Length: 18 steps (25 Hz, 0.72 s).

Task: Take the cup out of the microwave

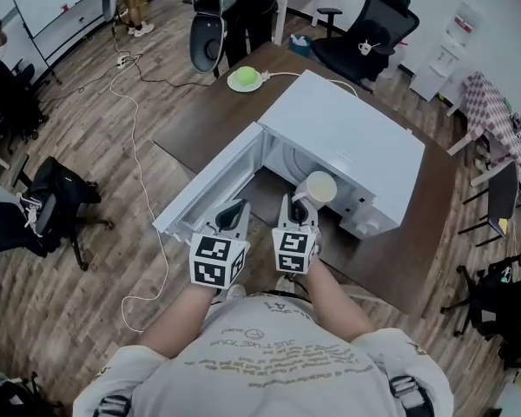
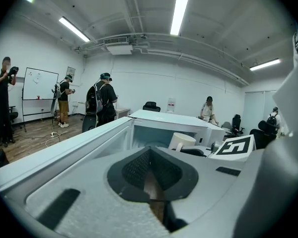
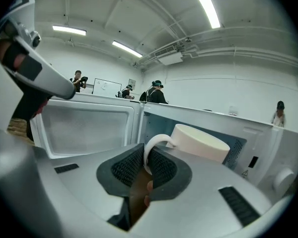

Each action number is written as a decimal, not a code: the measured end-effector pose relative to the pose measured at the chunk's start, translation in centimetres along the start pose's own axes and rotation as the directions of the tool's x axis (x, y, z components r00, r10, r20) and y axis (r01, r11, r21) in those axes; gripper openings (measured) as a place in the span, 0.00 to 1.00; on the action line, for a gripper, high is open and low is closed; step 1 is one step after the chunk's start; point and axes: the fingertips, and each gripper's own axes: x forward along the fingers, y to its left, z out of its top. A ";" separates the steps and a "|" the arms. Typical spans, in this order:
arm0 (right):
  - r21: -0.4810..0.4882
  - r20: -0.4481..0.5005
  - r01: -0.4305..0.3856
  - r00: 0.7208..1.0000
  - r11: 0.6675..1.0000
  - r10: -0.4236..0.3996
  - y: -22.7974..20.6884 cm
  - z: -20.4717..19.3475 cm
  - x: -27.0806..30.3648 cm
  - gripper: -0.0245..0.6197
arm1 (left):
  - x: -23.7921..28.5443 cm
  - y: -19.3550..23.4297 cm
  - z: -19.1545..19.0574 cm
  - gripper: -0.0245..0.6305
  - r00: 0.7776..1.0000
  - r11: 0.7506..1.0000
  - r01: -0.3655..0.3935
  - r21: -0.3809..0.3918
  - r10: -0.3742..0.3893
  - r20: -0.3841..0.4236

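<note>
R tool (image 3: 145,165) pinches cup (image 3: 199,143) handle, cup just ahead at microwave (image 1: 347,129) mouth; L tool (image 2: 150,171) pressed together.

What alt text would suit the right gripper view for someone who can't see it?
The right gripper pinches the handle of a cream cup, held before the open white microwave. Its door stands swung open at left; people stand in the background.

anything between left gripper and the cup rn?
Just the right gripper, shut on the cup by its handle, beside the left gripper. The head view shows it.
</note>
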 end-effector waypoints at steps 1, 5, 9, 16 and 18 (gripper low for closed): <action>0.014 0.004 0.000 1.000 1.000 0.000 0.2 0.4 -0.5 0.10 | -0.1 0.0 0.0 0.06 1.000 1.000 0.010 0.002 -0.010 0.000; 0.063 0.029 0.009 1.000 0.998 -0.010 0.7 2.4 -2.6 0.10 | -0.2 -0.3 -0.2 0.06 0.999 0.999 0.051 0.011 -0.050 -0.005; 0.095 0.066 0.017 0.998 0.995 -0.023 0.6 4.9 -4.3 0.10 | 0.1 -0.6 0.1 0.06 0.996 0.996 0.085 0.015 -0.085 -0.003; 0.104 0.098 0.067 0.992 0.992 -0.077 -1.1 7.2 -6.3 0.10 | 0.9 -2.7 0.0 0.06 0.988 0.987 0.156 0.033 -0.156 -0.006; 0.102 0.100 0.069 0.992 0.992 -0.079 -1.2 7.2 -6.5 0.10 | 1.1 -2.9 0.1 0.06 0.986 0.985 0.167 0.035 -0.167 -0.006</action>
